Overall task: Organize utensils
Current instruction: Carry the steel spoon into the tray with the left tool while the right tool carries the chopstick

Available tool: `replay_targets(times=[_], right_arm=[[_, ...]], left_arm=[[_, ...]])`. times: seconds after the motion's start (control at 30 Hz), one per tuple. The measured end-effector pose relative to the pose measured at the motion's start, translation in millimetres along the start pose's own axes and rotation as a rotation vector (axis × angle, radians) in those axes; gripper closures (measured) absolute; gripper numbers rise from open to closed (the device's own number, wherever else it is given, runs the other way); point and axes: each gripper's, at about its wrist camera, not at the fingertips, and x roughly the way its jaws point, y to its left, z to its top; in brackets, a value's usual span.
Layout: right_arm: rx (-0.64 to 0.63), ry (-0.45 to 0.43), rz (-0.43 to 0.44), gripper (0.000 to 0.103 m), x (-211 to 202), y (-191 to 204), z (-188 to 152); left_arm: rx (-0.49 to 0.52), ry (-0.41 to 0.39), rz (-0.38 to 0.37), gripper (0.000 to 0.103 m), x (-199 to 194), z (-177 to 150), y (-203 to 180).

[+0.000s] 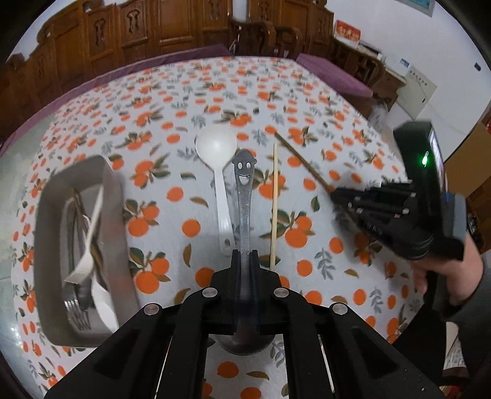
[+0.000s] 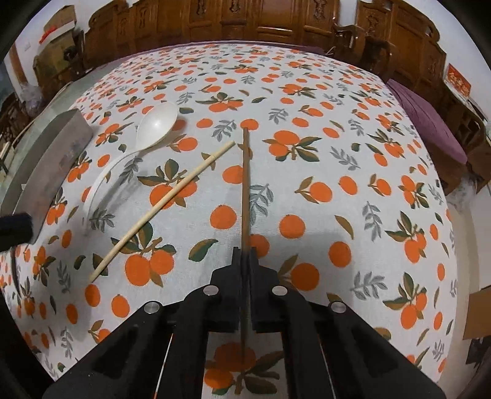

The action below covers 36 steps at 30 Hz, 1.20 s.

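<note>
My left gripper [image 1: 244, 254] is shut on a metal spoon [image 1: 244, 187] with a smiley face cut into its handle end; the spoon's bowl hangs below the jaws, above the cloth. My right gripper [image 2: 244, 253] is shut on a dark brown chopstick [image 2: 245, 184] that runs straight ahead over the tablecloth; it also shows in the left wrist view as the right gripper [image 1: 337, 196] gripping the dark chopstick [image 1: 302, 161]. A white plastic spoon [image 1: 219, 172] [image 2: 147, 132] and a pale wooden chopstick [image 1: 274, 202] [image 2: 162, 205] lie on the cloth.
A grey rectangular utensil tray [image 1: 113, 196] [image 2: 49, 162] sits at the left, holding forks, a white fork and other cutlery. The table carries an orange-print cloth [image 2: 337, 153]. Carved wooden chairs [image 2: 276, 21] line the far side. A person's hand [image 1: 445, 282] holds the right gripper.
</note>
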Motion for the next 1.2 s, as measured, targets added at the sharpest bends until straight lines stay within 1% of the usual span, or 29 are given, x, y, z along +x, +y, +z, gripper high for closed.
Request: replay_targets(times=[0.13,0.3,0.6,0.87,1.2], right_arm=[[0.002,-0.038,0.003,0.097,-18,6,2],[0.001,-0.084,0.025,0.097,-38,18,5],[-0.061,-0.137,0.092,0.097,-66,64,19],[-0.107,-0.157,0.153,0.097,-78,104,30],[-0.148,-0.151,0.194,0.097,-80,141,35]], left_arm=[[-0.008,-0.041,0.001,0.098,-20,4,8],[-0.025,-0.071,0.016,0.098,-38,6,25],[-0.078,-0.092,0.064,0.098,-54,1,65],[-0.126,-0.091,0.104,0.098,-56,-4,102],[-0.189,-0.037,0.131,0.098,-31,-15,145]])
